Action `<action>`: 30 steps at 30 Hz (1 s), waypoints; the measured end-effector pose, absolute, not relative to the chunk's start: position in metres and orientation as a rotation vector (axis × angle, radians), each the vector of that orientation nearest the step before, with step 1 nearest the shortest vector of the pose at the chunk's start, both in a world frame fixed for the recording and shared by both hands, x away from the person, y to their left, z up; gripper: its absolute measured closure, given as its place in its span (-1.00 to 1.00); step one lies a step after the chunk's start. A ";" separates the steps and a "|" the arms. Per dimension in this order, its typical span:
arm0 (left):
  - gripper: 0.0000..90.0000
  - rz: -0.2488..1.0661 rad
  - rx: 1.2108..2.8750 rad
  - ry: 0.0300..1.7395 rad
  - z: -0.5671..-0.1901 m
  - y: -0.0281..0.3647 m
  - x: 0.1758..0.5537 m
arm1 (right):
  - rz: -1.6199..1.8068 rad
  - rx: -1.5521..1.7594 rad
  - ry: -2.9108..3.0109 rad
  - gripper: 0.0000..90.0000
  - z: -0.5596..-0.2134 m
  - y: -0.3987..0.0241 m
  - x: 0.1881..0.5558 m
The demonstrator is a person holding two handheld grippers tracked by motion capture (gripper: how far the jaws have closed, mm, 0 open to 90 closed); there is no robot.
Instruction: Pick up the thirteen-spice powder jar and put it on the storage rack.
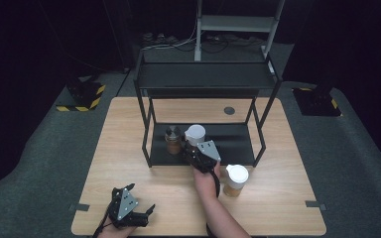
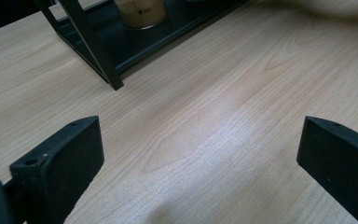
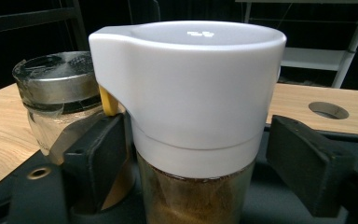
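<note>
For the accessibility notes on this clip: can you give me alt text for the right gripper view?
A white-lidded jar of brown powder stands between the right gripper's open black jaws, on the rack's lower shelf. A metal-lidded jar stands just left of it, with the wooden table behind.

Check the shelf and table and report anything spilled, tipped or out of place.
Nothing stands out. The white-lidded jar and the metal-lidded jar stand upright on the rack's lower shelf, a third jar stands upright on the table, and no spill shows.
</note>
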State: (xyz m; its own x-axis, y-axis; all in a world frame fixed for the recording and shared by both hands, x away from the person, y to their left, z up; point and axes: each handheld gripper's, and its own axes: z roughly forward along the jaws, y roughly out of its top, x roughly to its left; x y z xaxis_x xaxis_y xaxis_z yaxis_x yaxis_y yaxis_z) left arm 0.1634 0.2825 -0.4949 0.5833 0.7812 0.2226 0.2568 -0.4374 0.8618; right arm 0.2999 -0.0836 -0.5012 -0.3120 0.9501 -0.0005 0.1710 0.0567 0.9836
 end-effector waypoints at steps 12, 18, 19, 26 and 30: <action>-0.98 0.797 1.978 0.827 -0.495 0.282 0.163 | 1.329 1.169 1.599 -0.72 -0.498 -0.086 0.300; -0.98 0.797 1.978 0.825 -0.495 0.282 0.163 | 1.333 1.169 1.613 -0.81 -0.496 -0.088 0.301; -0.98 0.796 1.978 0.826 -0.495 0.282 0.163 | 1.332 1.168 1.615 -0.84 -0.496 -0.089 0.301; -0.98 0.797 1.980 0.825 -0.495 0.282 0.163 | 1.335 1.136 1.631 -0.95 -0.495 -0.090 0.300; -0.98 0.798 1.981 0.824 -0.495 0.282 0.163 | 1.340 1.130 1.632 -0.97 -0.493 -0.089 0.297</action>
